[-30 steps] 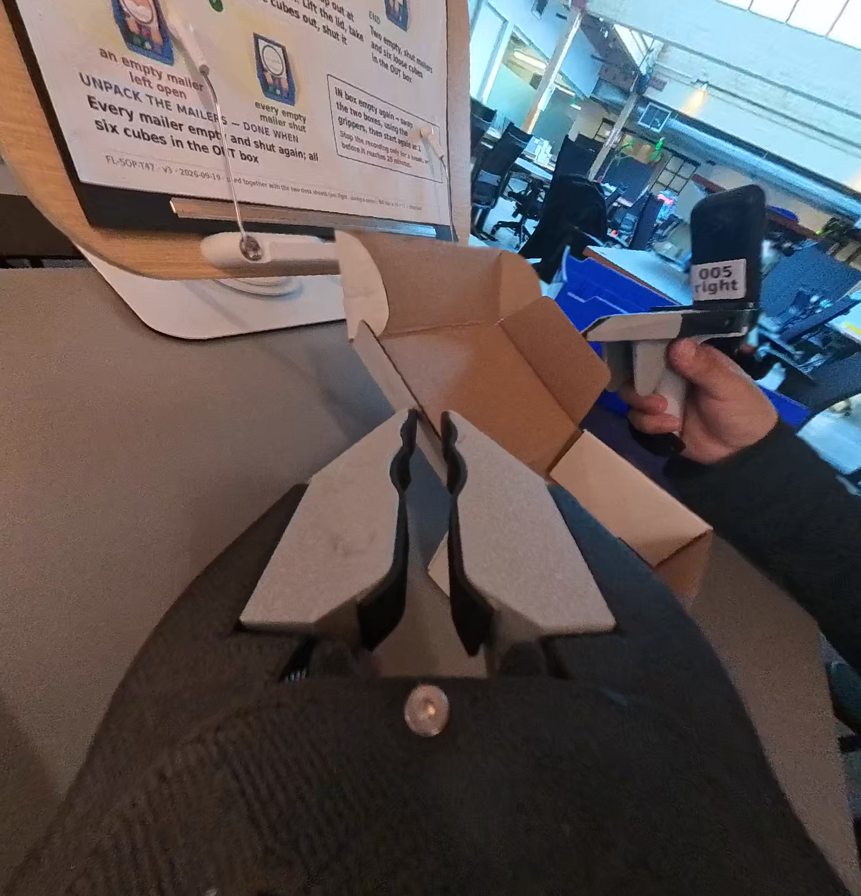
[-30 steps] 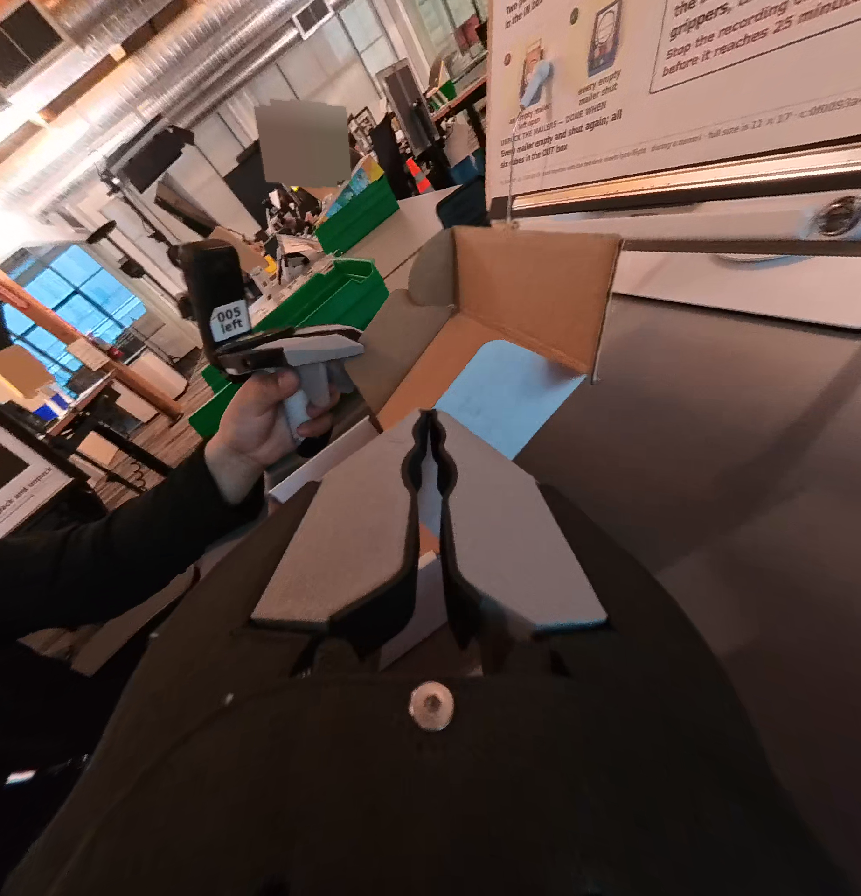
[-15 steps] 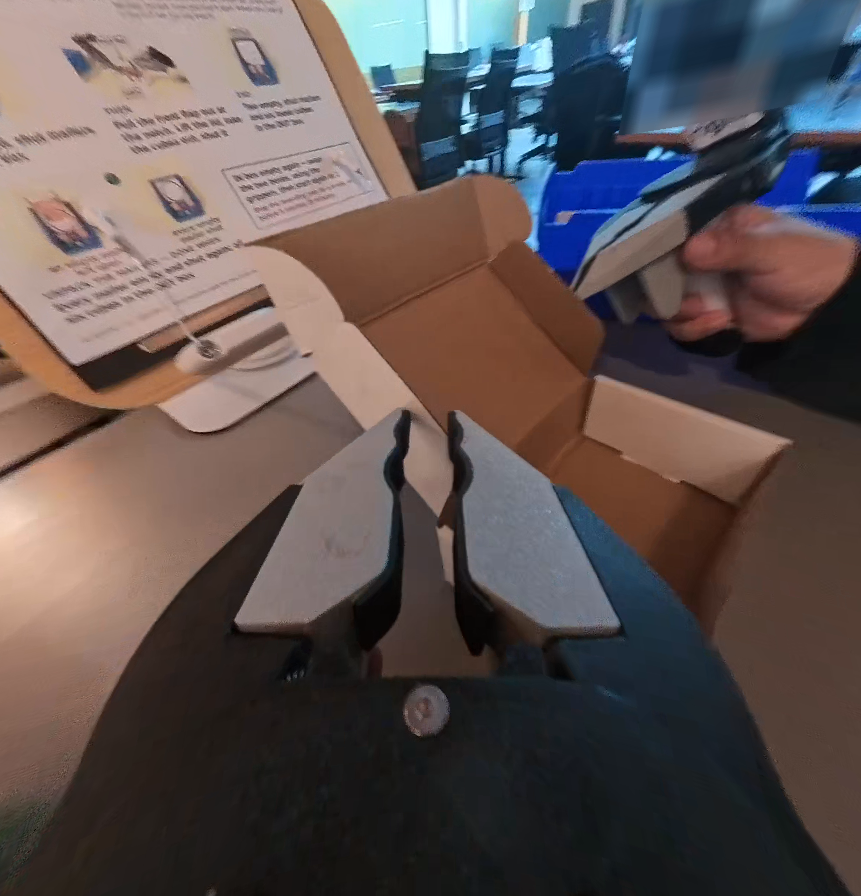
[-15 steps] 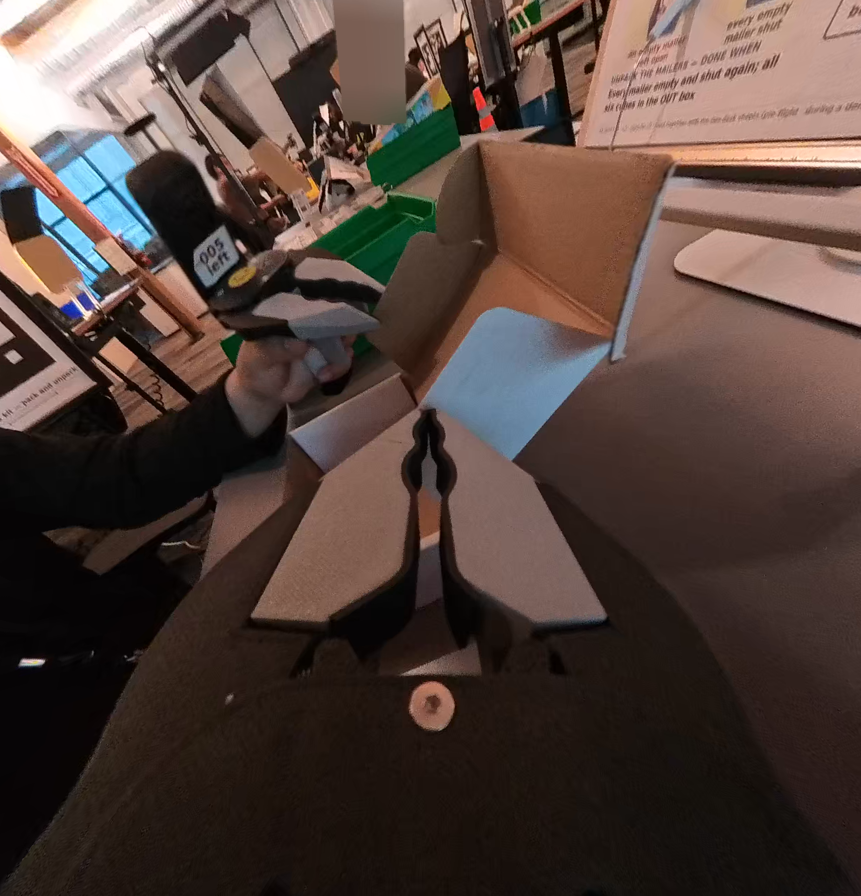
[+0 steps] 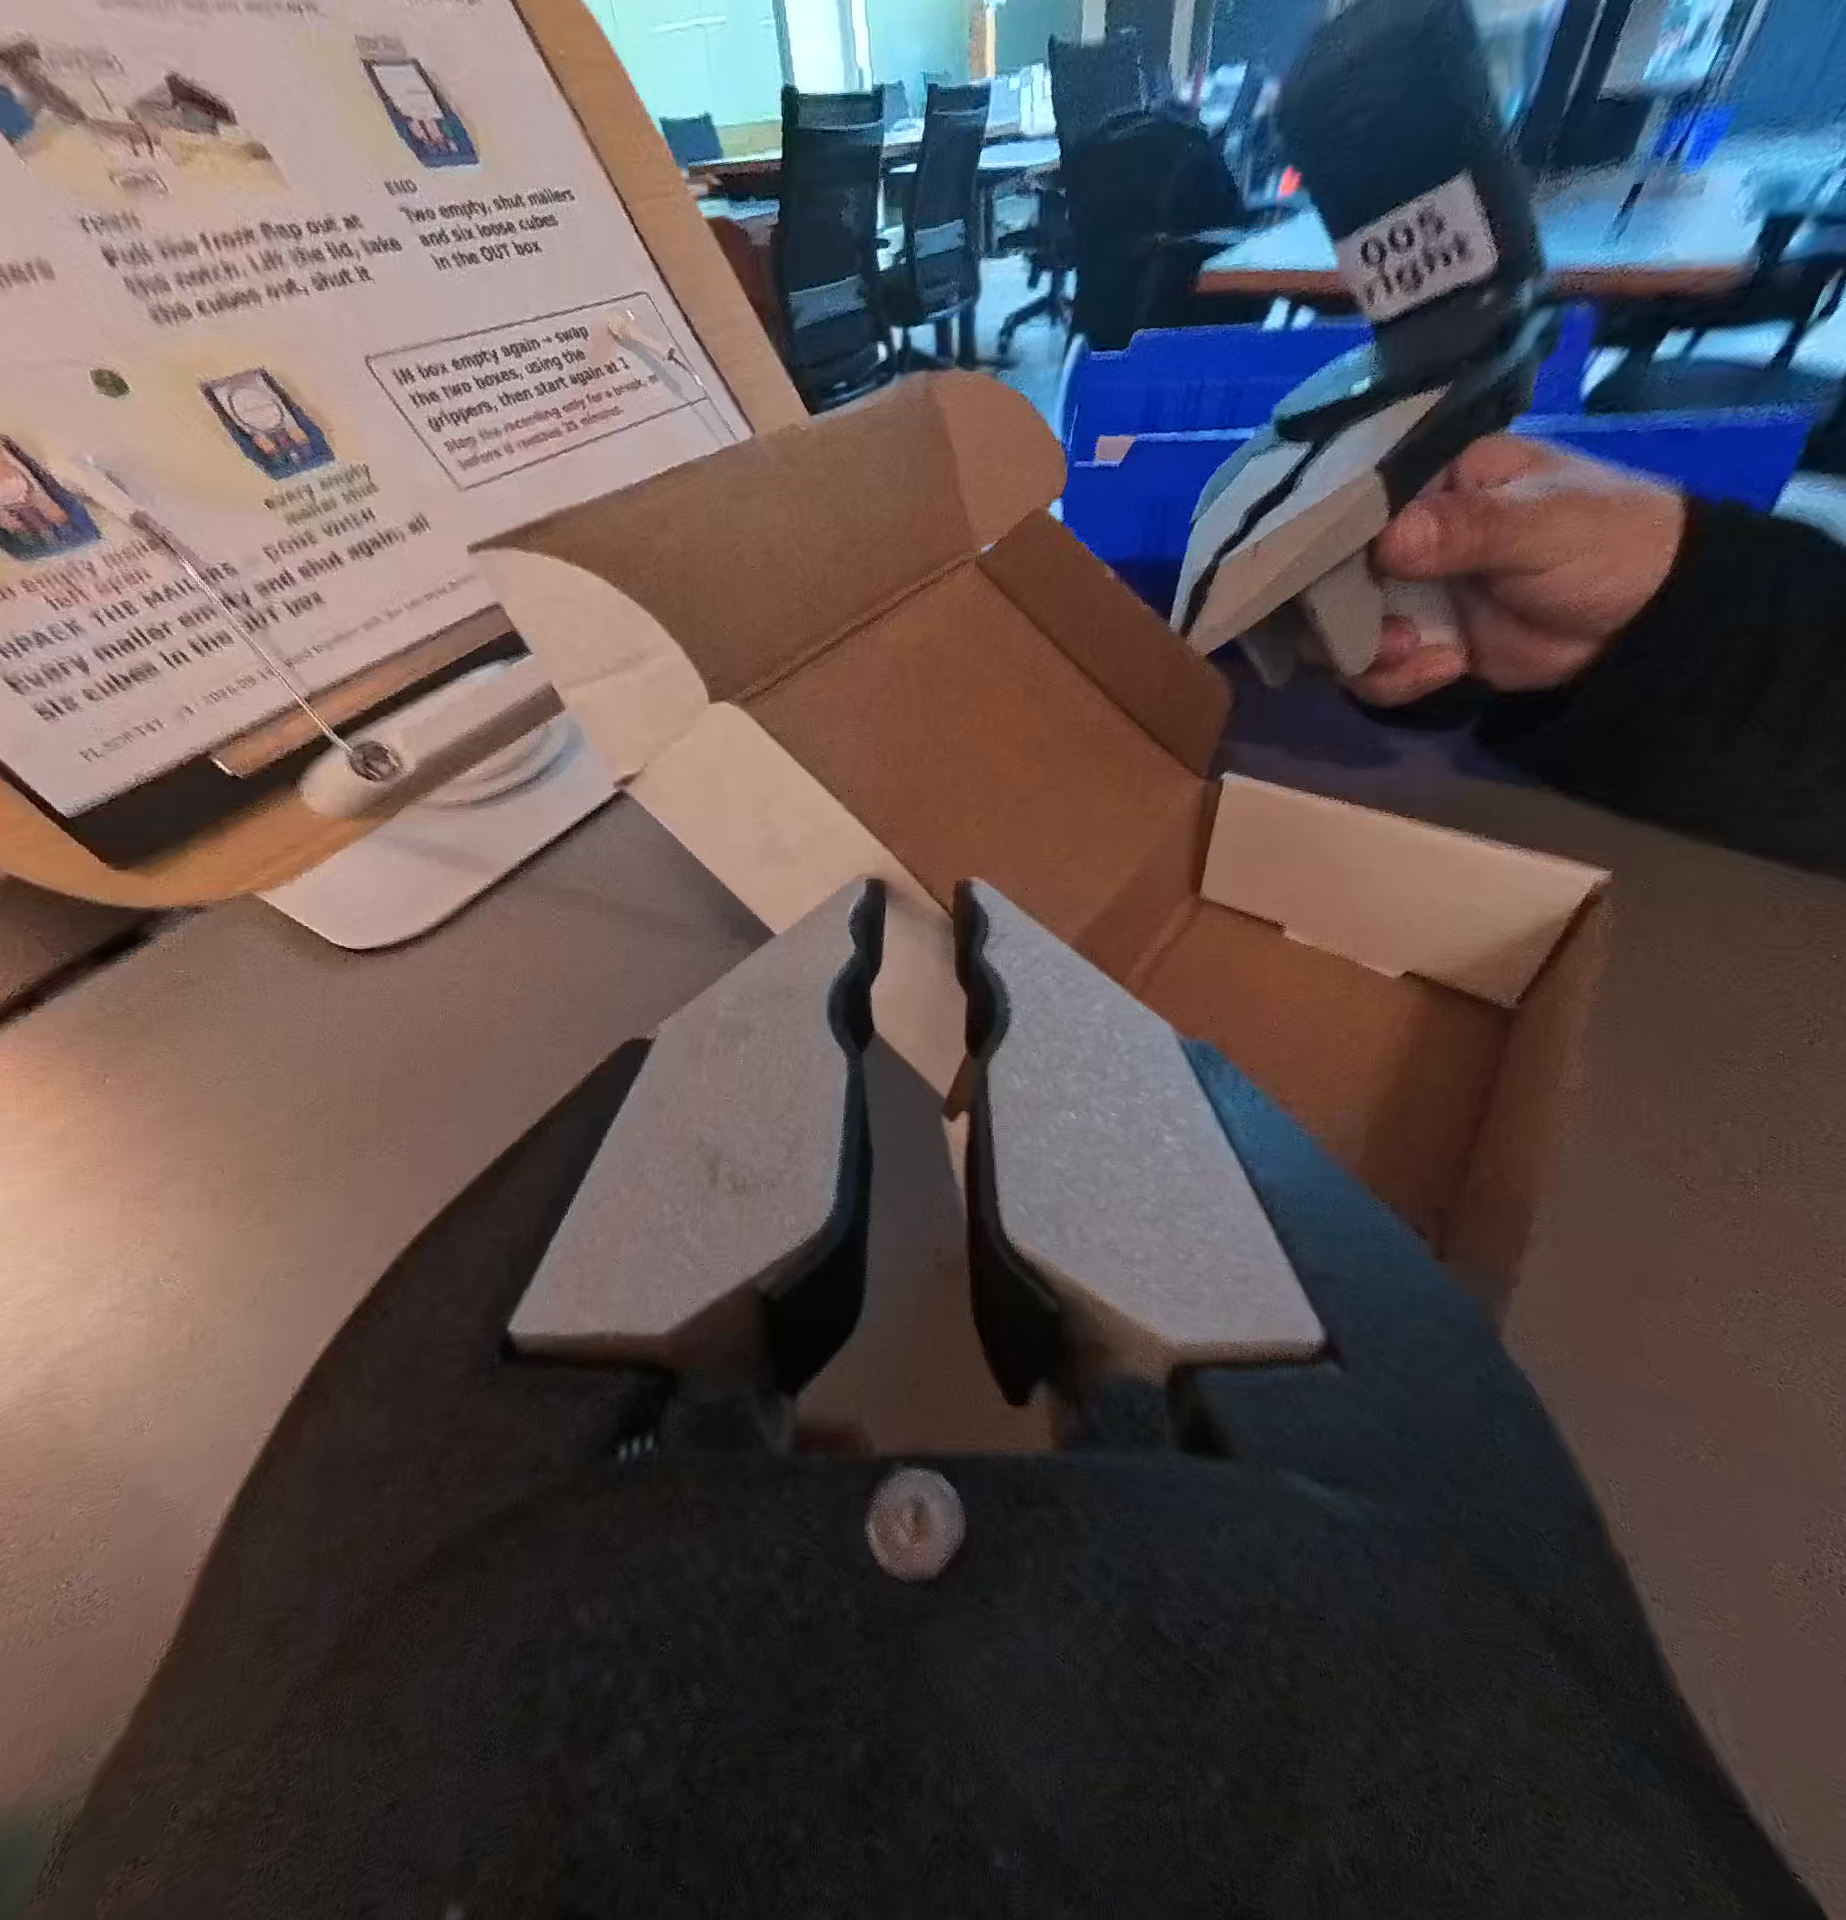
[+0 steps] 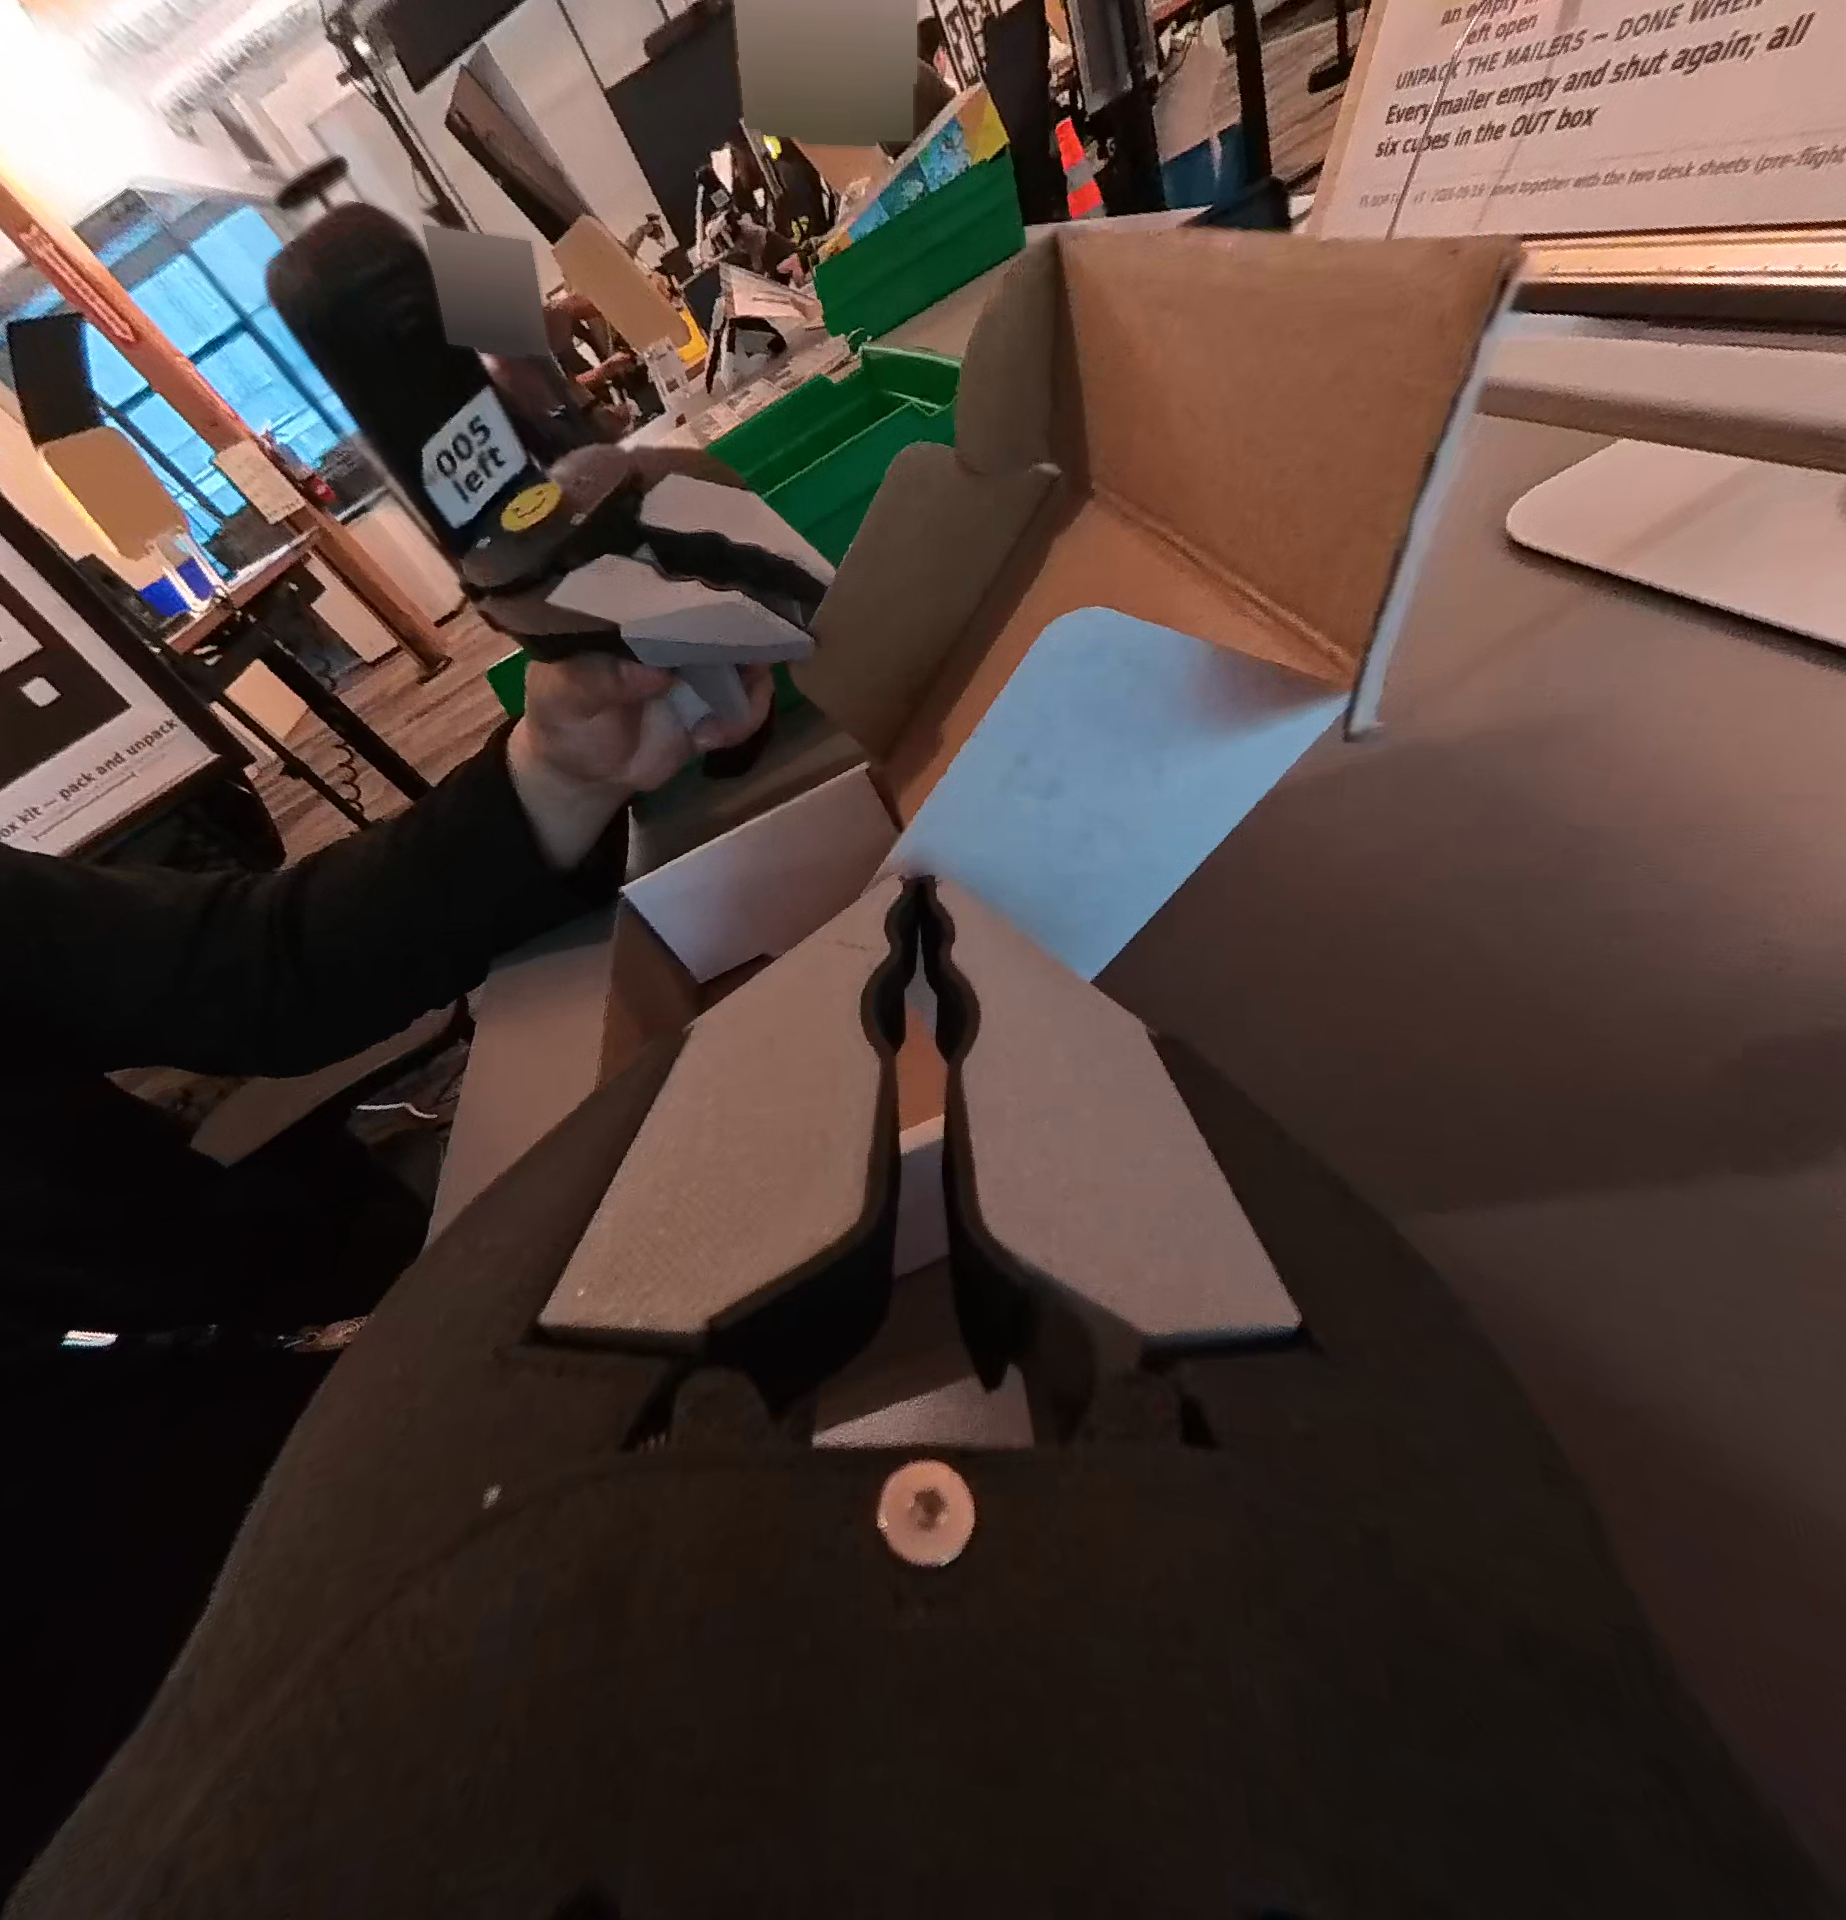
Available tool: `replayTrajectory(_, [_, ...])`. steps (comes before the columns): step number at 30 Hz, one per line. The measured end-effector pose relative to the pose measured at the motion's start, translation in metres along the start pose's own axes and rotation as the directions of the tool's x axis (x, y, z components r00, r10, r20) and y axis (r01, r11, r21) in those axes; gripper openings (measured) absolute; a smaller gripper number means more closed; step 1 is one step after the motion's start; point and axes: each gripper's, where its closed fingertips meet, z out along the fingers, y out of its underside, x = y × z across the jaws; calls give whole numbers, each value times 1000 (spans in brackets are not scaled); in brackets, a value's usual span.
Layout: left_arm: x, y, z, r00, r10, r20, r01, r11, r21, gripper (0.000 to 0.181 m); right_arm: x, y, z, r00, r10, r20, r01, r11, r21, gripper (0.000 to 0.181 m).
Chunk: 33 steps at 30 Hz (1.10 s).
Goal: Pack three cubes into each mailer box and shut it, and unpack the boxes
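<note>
An open mailer box [image 5: 1002, 748], white outside and brown inside, stands on the grey table with its lid up; it also shows in the right wrist view [image 6: 1210, 436]. No cubes show in it. My left gripper [image 5: 919, 904] is at the box's left side, slightly open, with the edge of the white left side flap [image 5: 763, 821] in line with the gap. My right gripper [image 6: 921, 899] is shut, its tips at the corner of the white right side flap [image 6: 1116, 748]; I cannot tell whether it pinches it. Each gripper shows in the other view, right [image 5: 1189, 623] and left [image 6: 794, 623].
A printed instruction board [image 5: 275, 416] on a white stand is just behind the box. Blue bins [image 5: 1158, 436] are beyond the table on the right, green bins [image 6: 857, 436] on the left. Office chairs and desks fill the background. The left gripper's tips are roughly 12 cm from the right gripper's.
Both views have swung and risen over the box, showing more of its inside. The right gripper has tipped nose-down toward the right flap. The left gripper's gap stays small.
</note>
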Motion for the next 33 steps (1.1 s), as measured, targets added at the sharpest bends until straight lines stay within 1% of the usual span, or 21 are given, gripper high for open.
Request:
replayTrajectory(2, [2, 1, -2, 990, 133, 43, -132, 991, -26, 10, -4, 2, 0, 1000, -4, 23, 4, 1000, -11, 0])
replayTrajectory(6, [10, 1, -7, 958, 281, 64, -278, 960, -45, 9, -12, 6, -1, 998, -33, 48, 35, 999, -29, 0])
replayTrajectory(10, [20, 3, -15, 948, 313, 61, -313, 950, -17, 8, -21, 16, -1, 995, -89, 44, 91, 994, -57, 0])
replayTrajectory(12, [26, 7, -20, 934, 350, 77, -349, 937, -20, 7, -26, 22, -3, 991, -130, 36, 132, 989, -70, 0])
replayTrajectory(14, [34, 14, -24, 933, 355, 63, -354, 935, -29, 5, -27, 31, -5, 987, -162, 21, 163, 982, -92, 0])
replayTrajectory(16, [43, 22, -26, 930, 366, 29, -365, 930, -42, 0, -26, 42, -4, 984, -179, 8, 178, 974, -137, 0])
replayTrajectory(19, [48, 30, -28, 910, 413, 30, -410, 909, -72, 0, -24, 57, -3, 975, -222, -19, 213, 955, -206, 0])
replayTrajectory(22, [58, 33, -33, 917, 397, -21, -398, 916, -52, 0, -26, 63, -8, 964, -264, -31, 250, 940, -232, 0])
replayTrajectory(25, [76, 33, -45, 932, 346, -109, -347, 938, 8, 0, -33, 63, -17, 960, -278, -28, 267, 942, -205, 0])
replayTrajectory(27, [86, 31, -54, 939, 309, -152, -304, 951, 56, 0, -40, 67, -22, 957, -289, -4, 283, 939, -198, 8])
replayTrajectory(29, [91, 25, -63, 940, 300, -161, -286, 952, 104, 0, -42, 69, -24, 958, -286, -1, 280, 939, -198, 3])
replayTrajectory(33, [86, 10, -76, 961, 236, -142, -207, 959, 194, 0, -49, 65, -24, 966, -253, 51, 258, 951, -168, 3])
